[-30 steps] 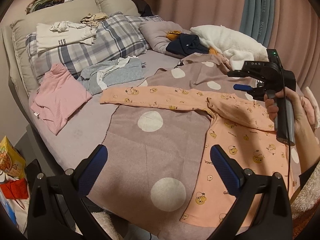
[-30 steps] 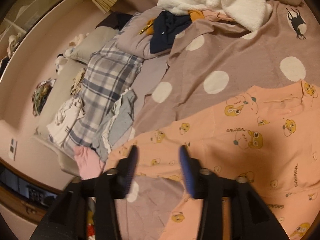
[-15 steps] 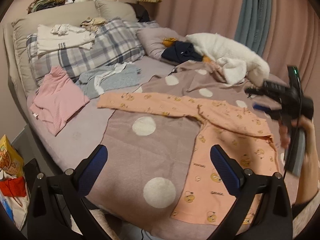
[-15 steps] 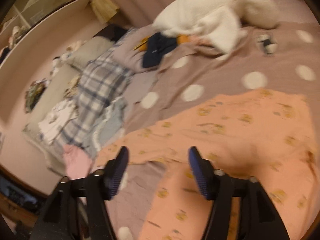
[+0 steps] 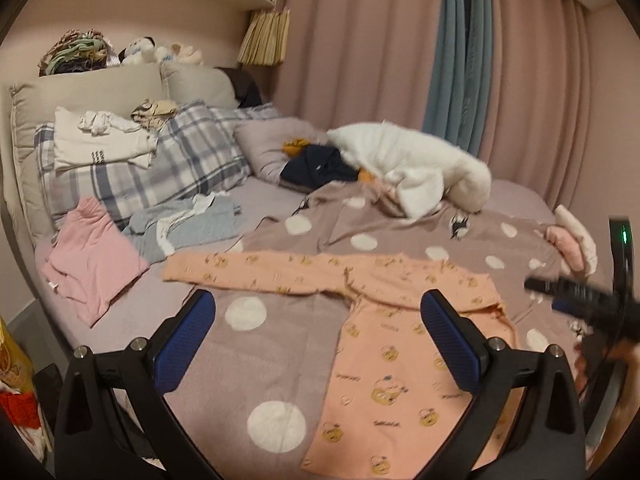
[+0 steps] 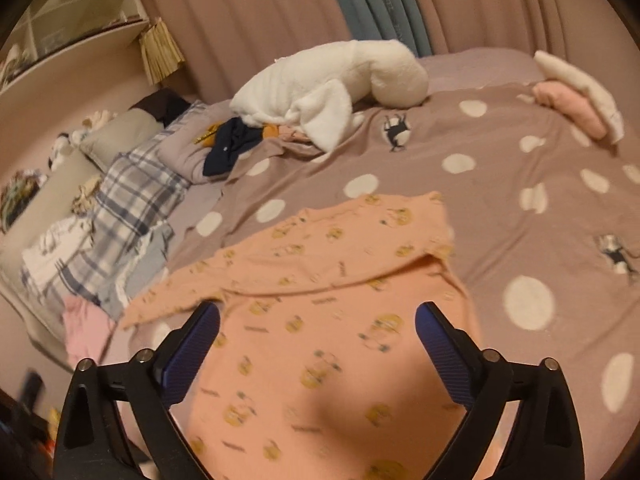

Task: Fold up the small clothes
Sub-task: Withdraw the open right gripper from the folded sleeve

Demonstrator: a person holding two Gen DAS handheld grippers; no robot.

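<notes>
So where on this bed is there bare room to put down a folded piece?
The best free patch is the polka-dot mauve blanket left of the peach long-sleeved shirt, toward the near edge. More lies right of the shirt, before the pink and white folded bundle. By the plaid pillow it is crowded: pink top, grey garment, fluffy white blanket.

In the left wrist view the right tongs (image 5: 560, 300) show only as a dark motion smear at the right edge, so how their jaws stand cannot be read there, and the hand (image 5: 620, 364) behind them is a blur cut off by the frame. The peach shirt (image 6: 320, 340) runs out of the right wrist view at the bottom, hem unseen, its printed words too blurred to read. The heap (image 5: 76, 50) atop the headboard is too small to sort.
</notes>
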